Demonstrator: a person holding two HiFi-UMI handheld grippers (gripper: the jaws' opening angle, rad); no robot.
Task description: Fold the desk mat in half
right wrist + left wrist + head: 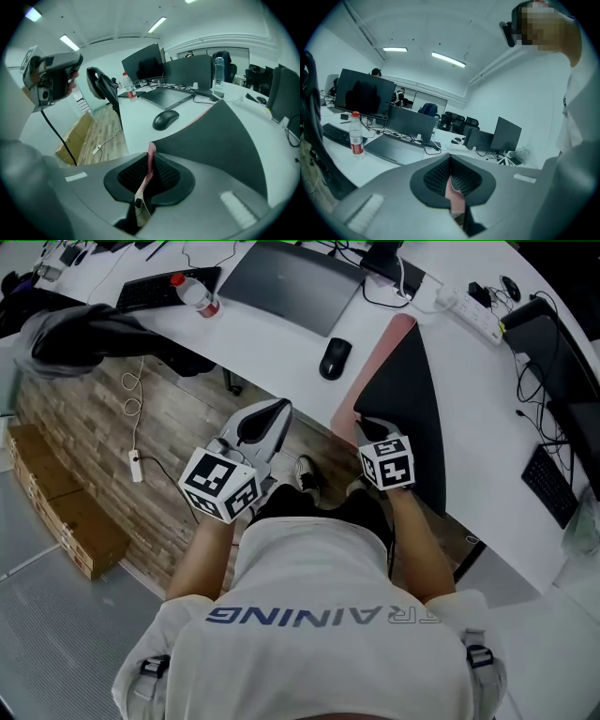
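**White counter (272, 348), one desk mat (412, 409) part-way through its fold**

Beyond the fingers (166, 173) of the right gripper (370, 427), the mat's black face slopes away over the counter. A pink strip runs along the side of the mat to the left of them. Those fingers are clamped on the mat's near edge, with pink showing in the slit between them. The left gripper (272, 413) hangs well apart to the left, by the counter's edge. Its fingers are together and hold none of the mat that I can see (a pink sliver (457, 197) sits in their slit, and I cannot tell what it is).

To fold well, I judge the held edge should travel up and over in one arc, away from the fingers, until it meets the far edge squarely. The grip should stay firm so the sheet does not slide out, and the edge should be lowered flat before it is let go. The left fingers could then press the crease. The mouse (335, 358) needs minding: it lies just left of the pink strip, ahead of the right fingers.

Count: one desk mat, one mouse, one red-capped bottle (195, 294), two keyboards (155, 292) (551, 486), two grippers.
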